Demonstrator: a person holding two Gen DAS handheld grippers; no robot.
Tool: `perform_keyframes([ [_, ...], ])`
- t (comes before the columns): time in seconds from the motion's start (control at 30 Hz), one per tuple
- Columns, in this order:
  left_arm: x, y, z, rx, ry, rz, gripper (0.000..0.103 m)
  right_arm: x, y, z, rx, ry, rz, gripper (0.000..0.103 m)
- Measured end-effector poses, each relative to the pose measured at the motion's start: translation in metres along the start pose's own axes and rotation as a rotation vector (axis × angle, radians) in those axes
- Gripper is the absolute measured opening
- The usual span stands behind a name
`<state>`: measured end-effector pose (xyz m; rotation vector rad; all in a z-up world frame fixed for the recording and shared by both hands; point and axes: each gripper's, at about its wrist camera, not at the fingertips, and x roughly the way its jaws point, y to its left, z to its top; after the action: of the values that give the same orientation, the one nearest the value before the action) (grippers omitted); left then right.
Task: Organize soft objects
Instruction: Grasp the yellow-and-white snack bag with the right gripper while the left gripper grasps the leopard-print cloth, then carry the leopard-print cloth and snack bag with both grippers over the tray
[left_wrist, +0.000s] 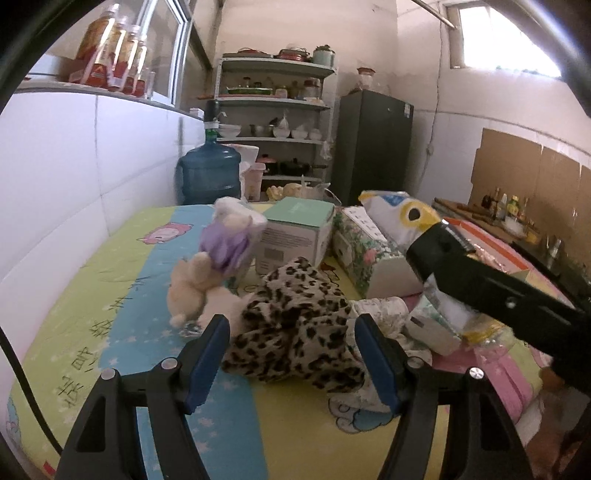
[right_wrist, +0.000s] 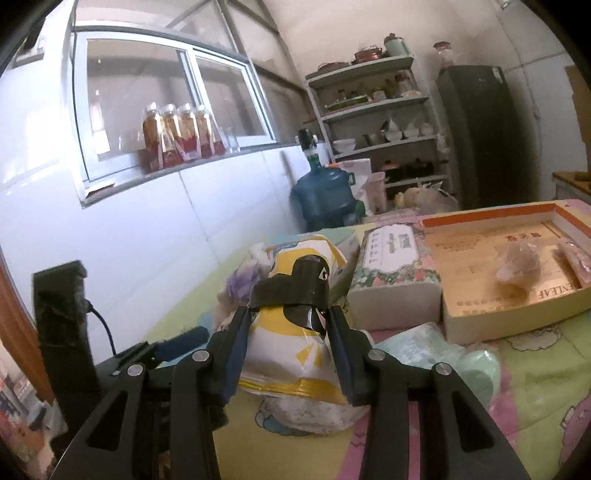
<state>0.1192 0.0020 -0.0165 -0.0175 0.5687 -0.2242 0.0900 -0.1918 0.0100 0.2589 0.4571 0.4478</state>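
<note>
So the right gripper (right_wrist: 290, 328) has its jaws clamped on a yellow-and-white plastic pack (right_wrist: 295, 343), held up just above the cartoon-print bed (right_wrist: 535, 369). Left gripper (left_wrist: 291, 354) has jaws wide open, holding nothing, either side of the leopard-print cloth (left_wrist: 295, 325) lying on the bed, with a cream plush toy (left_wrist: 199, 280) just beside it.

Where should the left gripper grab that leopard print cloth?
Take the leopard print cloth at its raised, bunched middle, coming straight forward and down with the left gripper. The open jaws already straddle that hump, and the flat edges offer less to pinch.
</note>
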Motion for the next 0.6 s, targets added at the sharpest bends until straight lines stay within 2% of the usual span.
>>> perform_keyframes([
  [0.1, 0.01, -0.004, -0.001, 0.005, 0.023, 0.006, 0.069, -0.001, -0.001, -0.001, 0.0, 0.007, -0.009, 0.043],
  [0.17, 0.01, -0.005, -0.003, 0.002, 0.014, 0.016, 0.06, -0.001, -0.003, -0.003, 0.003, 0.017, -0.012, 0.043],
  [0.23, 0.007, -0.001, -0.005, -0.018, 0.002, 0.016, 0.038, 0.001, -0.004, -0.003, 0.006, 0.026, -0.017, 0.043],
  [0.33, 0.007, 0.005, -0.006, -0.048, 0.009, 0.003, 0.024, 0.004, -0.006, -0.006, 0.013, 0.04, -0.02, 0.044],
  [0.43, 0.003, 0.007, -0.006, -0.051, 0.002, -0.002, 0.018, 0.006, -0.006, -0.008, 0.01, 0.052, -0.019, 0.044],
  [0.6, -0.005, 0.009, -0.004, -0.065, -0.016, -0.008, 0.016, 0.006, -0.003, -0.008, -0.004, 0.057, -0.028, 0.044],
])
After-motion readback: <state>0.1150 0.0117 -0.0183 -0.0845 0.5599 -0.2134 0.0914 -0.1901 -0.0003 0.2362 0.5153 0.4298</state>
